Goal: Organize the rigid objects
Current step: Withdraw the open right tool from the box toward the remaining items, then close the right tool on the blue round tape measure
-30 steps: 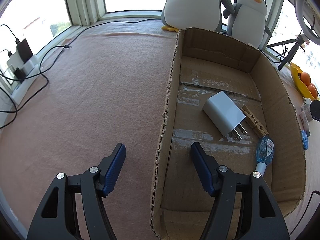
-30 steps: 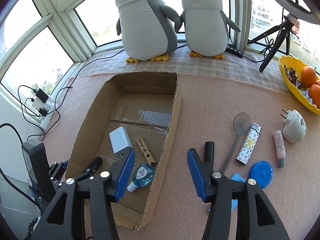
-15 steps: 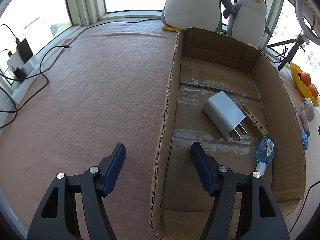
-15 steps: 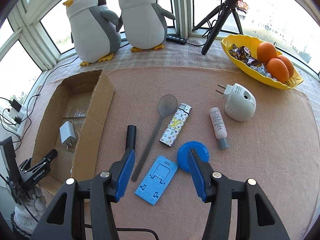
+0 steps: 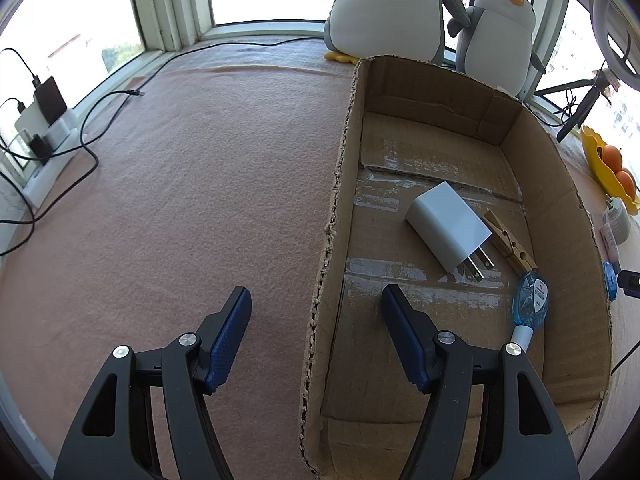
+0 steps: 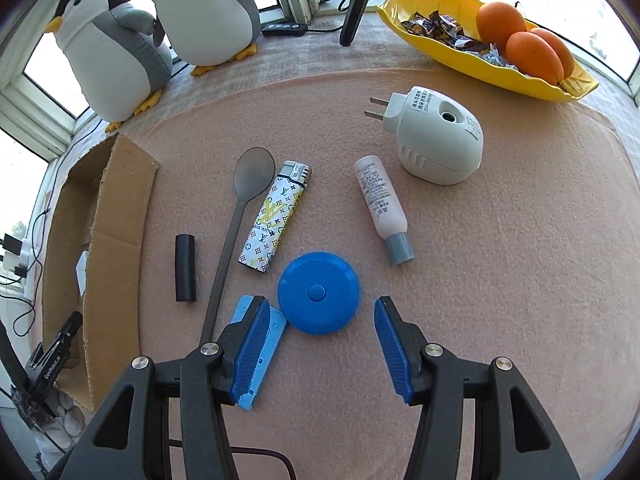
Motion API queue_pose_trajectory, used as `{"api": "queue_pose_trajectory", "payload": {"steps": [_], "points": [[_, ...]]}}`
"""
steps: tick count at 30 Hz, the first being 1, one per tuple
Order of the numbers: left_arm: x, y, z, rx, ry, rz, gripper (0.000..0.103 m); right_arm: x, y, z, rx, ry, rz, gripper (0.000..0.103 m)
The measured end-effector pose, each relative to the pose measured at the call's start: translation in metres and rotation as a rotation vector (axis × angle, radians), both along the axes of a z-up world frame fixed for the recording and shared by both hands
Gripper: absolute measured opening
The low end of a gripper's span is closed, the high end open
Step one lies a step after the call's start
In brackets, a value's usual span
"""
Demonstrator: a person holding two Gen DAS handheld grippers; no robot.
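Note:
In the left wrist view a cardboard box (image 5: 560, 184) holds a white charger (image 5: 448, 224), a wooden clothespin (image 5: 508, 244) and a blue correction tape (image 5: 530, 300). My left gripper (image 5: 315, 292) is open and straddles the box's left wall without touching it. In the right wrist view my right gripper (image 6: 320, 302) hangs open just above a round blue disc (image 6: 320, 280). Its left finger covers part of a light-blue phone stand (image 6: 276, 328). Beyond lie a grey spoon (image 6: 248, 184), a patterned lighter (image 6: 276, 216), a black cylinder (image 6: 186, 268), a white tube (image 6: 380, 200) and a white plug-in device (image 6: 436, 136).
The box (image 6: 116, 216) stands left of the loose objects on pink felt. A yellow dish (image 6: 480, 60) with oranges and sweets sits at the far right. Two plush penguins (image 6: 200, 12) and a tripod leg (image 6: 356, 8) stand at the back. Cables and chargers (image 5: 48, 120) lie far left.
My right gripper has swung from over the box to the right and sunk lower, now above the blue disc. The left gripper has not moved.

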State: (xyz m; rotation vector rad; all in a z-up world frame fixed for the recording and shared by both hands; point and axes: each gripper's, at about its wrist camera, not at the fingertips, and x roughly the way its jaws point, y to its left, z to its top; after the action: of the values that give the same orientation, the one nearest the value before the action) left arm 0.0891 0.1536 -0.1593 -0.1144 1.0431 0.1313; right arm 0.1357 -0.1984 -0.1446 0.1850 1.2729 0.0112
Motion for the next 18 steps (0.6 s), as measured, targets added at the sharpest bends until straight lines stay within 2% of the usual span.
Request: {"api": "queue_pose_trajectory", "payload": {"steps": [7, 18], "points": [[0.0, 0.0, 0.0, 0.0, 0.0, 0.0, 0.069, 0.008, 0.004, -0.007, -0.01, 0.022, 0.004, 0.05], [0.0, 0.001, 0.0, -0.001, -0.001, 0.002, 0.069, 0.019, 0.009, -0.01, -0.083, 0.044, 0.04, 0.05]]}}
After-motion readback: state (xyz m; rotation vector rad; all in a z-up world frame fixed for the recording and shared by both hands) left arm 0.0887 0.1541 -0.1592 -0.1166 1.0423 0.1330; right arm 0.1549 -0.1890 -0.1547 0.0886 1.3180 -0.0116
